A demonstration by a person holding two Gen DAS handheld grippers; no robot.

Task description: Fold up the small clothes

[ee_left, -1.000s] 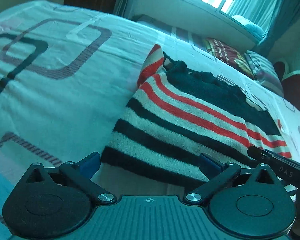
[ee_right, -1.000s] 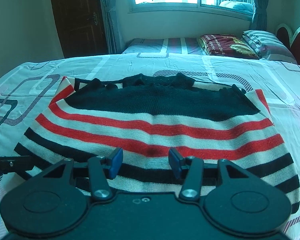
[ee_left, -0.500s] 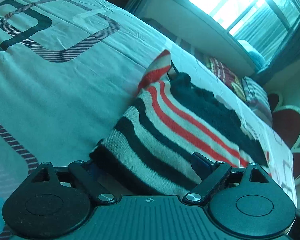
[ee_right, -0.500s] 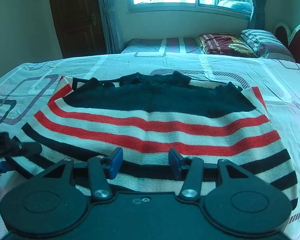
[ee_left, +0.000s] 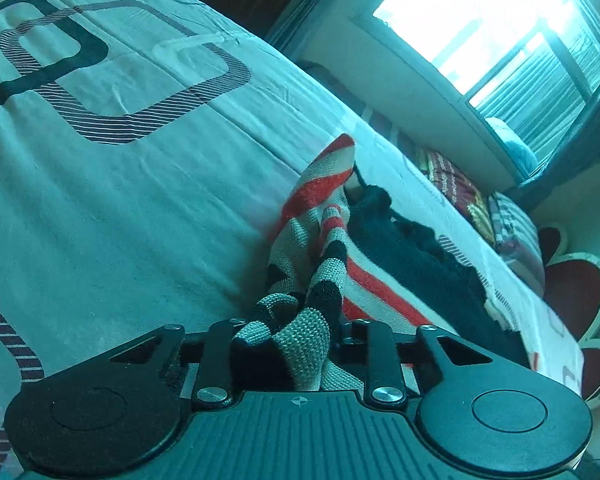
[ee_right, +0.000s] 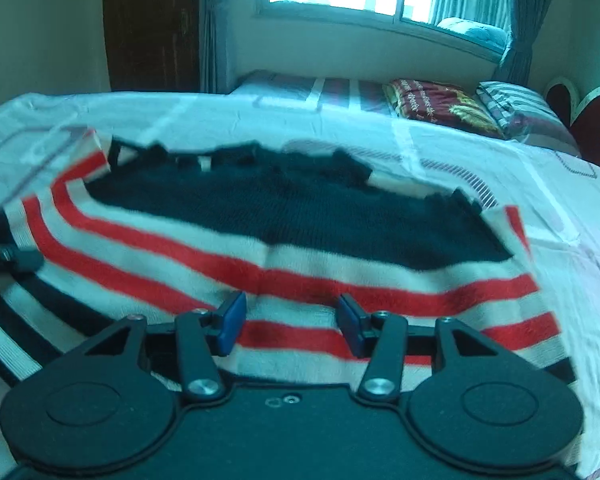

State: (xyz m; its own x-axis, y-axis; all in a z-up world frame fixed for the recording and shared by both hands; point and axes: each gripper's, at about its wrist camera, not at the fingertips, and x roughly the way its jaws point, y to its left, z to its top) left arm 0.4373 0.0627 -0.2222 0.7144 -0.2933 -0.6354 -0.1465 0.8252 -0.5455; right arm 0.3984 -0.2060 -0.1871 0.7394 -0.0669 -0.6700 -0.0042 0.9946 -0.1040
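Observation:
A knit sweater (ee_right: 300,216) with a black top and red, white and black stripes lies spread on the bed. My left gripper (ee_left: 288,340) is shut on the sweater's lower left corner (ee_left: 300,332), and the fabric bunches up between its fingers and hides the pads. The lifted edge (ee_left: 324,184) runs away from it toward the far left corner. My right gripper (ee_right: 292,320) is open, just above the striped hem, with its blue pads (ee_right: 232,316) apart and nothing between them. The left gripper shows at the left edge of the right wrist view (ee_right: 16,256).
The bed has a white sheet with dark square patterns (ee_left: 100,88). Pillows (ee_right: 440,108) lie at the far end under the window. A red headboard (ee_right: 580,112) stands at the right. A dark door (ee_right: 152,24) is at the far left.
My left gripper has closed on the sweater's lower left corner and lifted it, bunching the fabric. My right gripper has moved forward over the hem and stays open.

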